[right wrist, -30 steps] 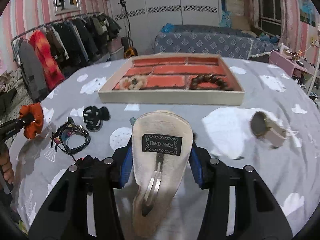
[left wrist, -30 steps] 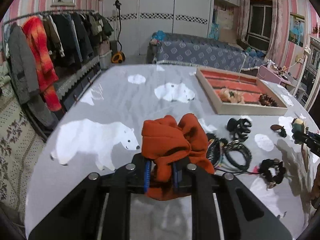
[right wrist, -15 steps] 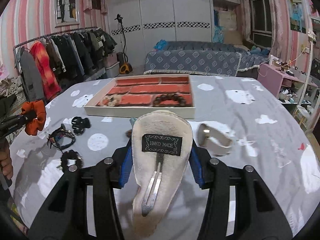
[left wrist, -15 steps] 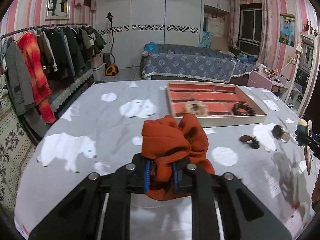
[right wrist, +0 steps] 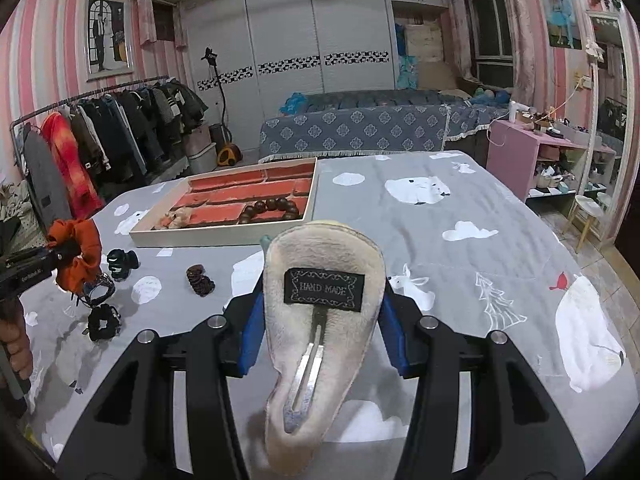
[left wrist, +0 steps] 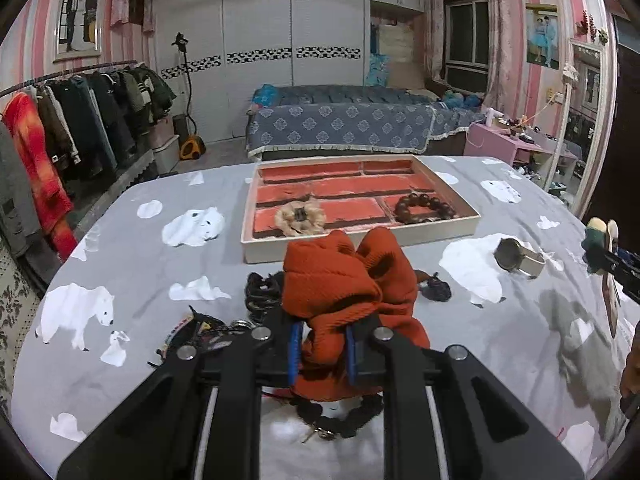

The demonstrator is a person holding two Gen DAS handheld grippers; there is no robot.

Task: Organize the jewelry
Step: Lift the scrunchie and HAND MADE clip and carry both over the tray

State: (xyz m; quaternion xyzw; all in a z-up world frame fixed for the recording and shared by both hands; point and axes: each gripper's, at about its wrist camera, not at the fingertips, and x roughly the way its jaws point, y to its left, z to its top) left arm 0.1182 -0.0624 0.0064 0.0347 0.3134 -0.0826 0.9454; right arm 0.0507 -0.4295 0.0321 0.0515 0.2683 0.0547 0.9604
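Orange scrunchie point(left wrist: 344, 292): clamped in my left tool point(left wrist: 322, 354), bunched between the two blue pads, held up above the tabletop point(left wrist: 132, 280).
Cream hair clip point(right wrist: 324, 320): my right tool point(right wrist: 322, 336) is clamped on it across its width; I see its fuzzy back with a black "HAND MADE" label and a metal snap clip running down the middle.
Tray point(left wrist: 360, 242): pale frame with red-lined compartments, lying ahead of my left tool on the grey bear-print cloth; in the right view it lies ahead and to the left point(right wrist: 224, 236).
In the tray: a tan fuzzy hair tie point(left wrist: 298, 216) in a front compartment, and a dark bead bracelet point(left wrist: 424, 208) in the compartment to its right.
Loose on the tabletop, left view: a black claw clip point(left wrist: 260, 290) just left of the scrunchie, a heap of cord bracelets point(left wrist: 200, 330) by the tool's left arm, a black scrunchie point(left wrist: 340, 420) under the tool, a small brown clip point(left wrist: 434, 286) to the right, and a pale cuff point(left wrist: 518, 258) further right on a white bear.
Right view, same items: black claw clip point(right wrist: 122, 262), brown clip point(right wrist: 200, 280) and black scrunchie point(right wrist: 104, 322) lie apart from each other, left of my right tool.
Other tool seen: my left one shows at the right view's left edge with the orange scrunchie point(right wrist: 78, 254) in it; a hand point(right wrist: 16, 340) grips its handle.
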